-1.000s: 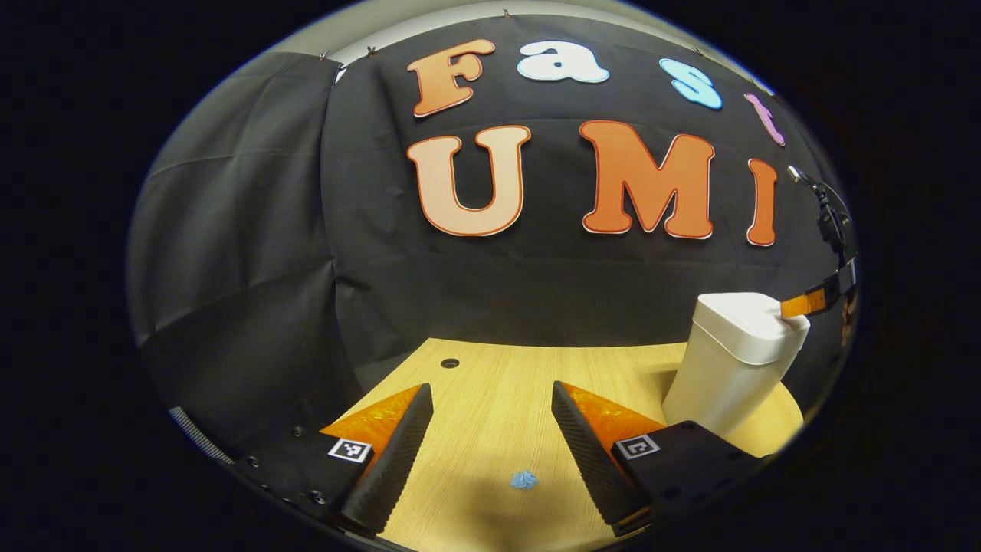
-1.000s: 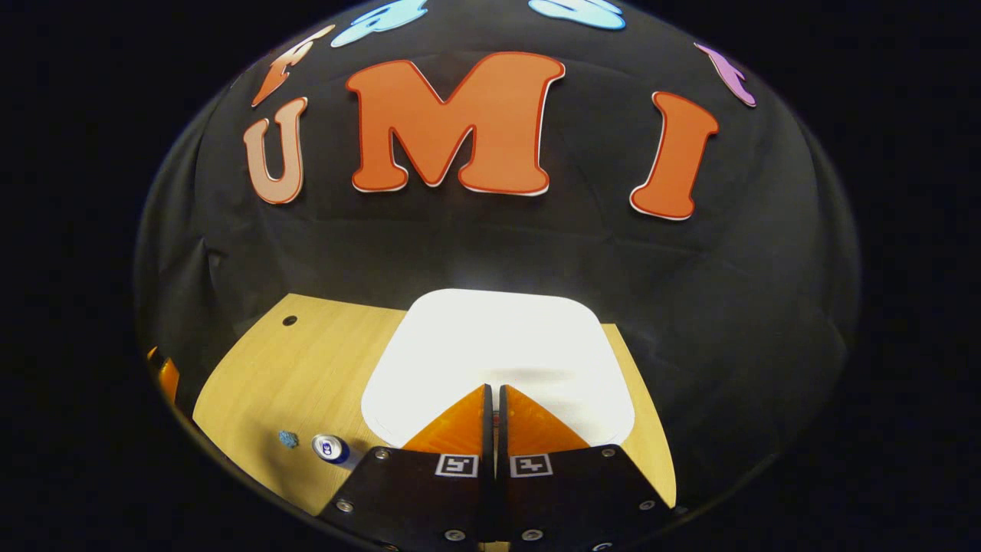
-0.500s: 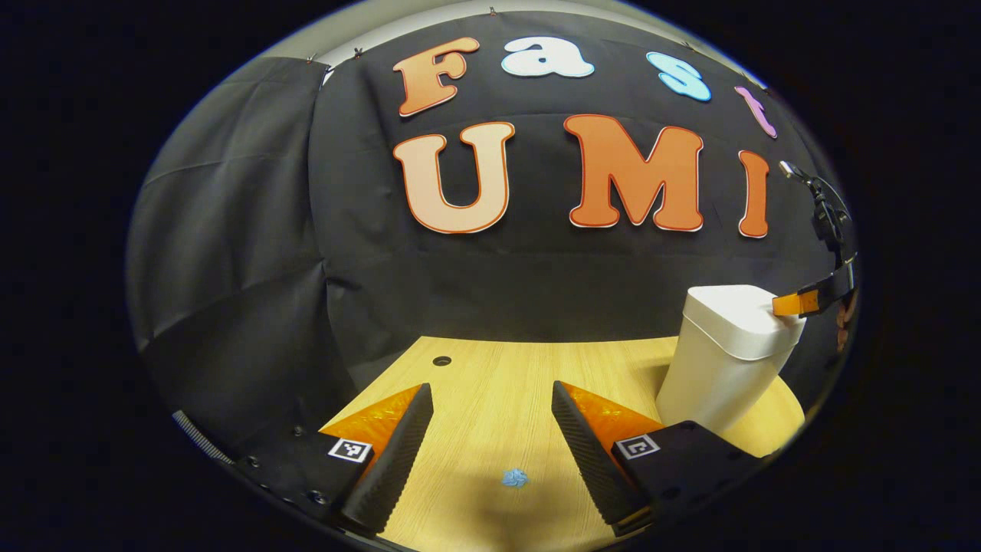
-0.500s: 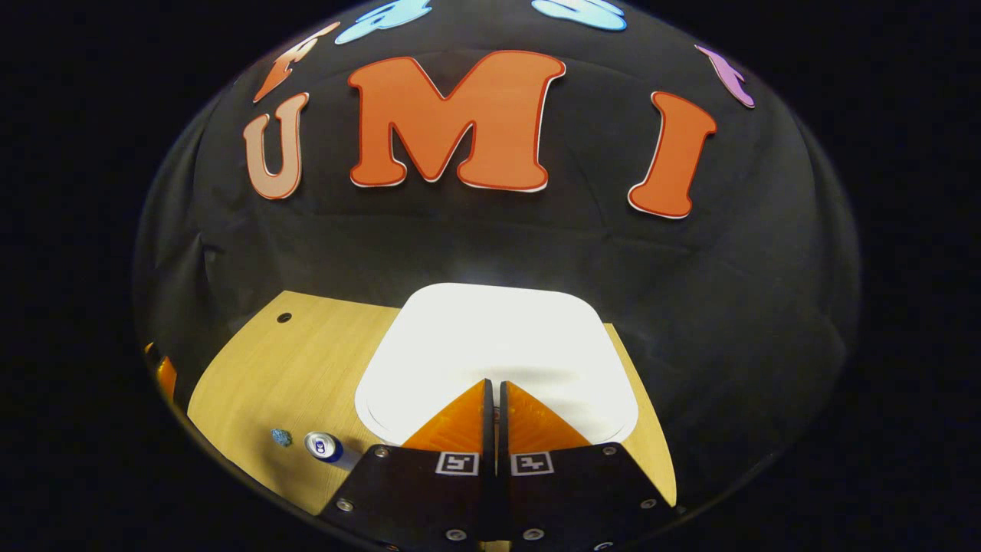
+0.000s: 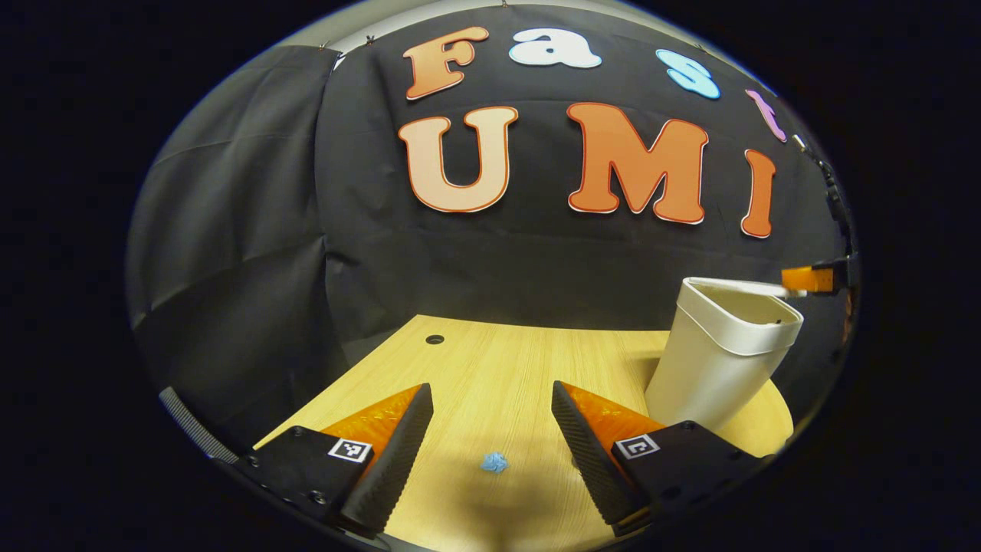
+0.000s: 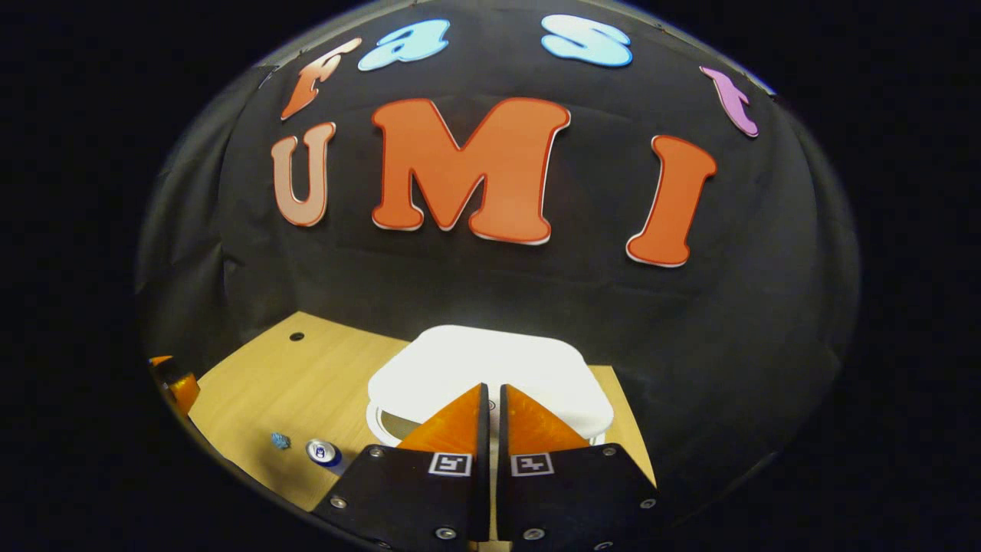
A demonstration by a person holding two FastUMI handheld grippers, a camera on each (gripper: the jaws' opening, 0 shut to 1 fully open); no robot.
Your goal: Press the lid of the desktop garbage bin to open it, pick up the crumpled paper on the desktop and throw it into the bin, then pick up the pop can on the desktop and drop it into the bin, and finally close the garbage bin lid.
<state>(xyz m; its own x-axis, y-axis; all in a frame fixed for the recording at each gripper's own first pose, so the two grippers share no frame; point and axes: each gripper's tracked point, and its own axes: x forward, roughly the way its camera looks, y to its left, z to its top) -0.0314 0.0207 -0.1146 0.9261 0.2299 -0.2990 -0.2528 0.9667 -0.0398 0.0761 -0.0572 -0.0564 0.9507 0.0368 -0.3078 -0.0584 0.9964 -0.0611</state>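
My left gripper hangs low and level with its two fingers spread wide apart, nothing between them. My right gripper has its fingers pressed together, tips side by side, pointing forward; seen from the left gripper view it sits far off at the right edge

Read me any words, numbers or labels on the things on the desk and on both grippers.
Can: print too small and blurred to read.
Bin: no text.
Paper: no text.
Left gripper: square code tags, patterns, no words.
Right gripper: the same kind of tags, no words.
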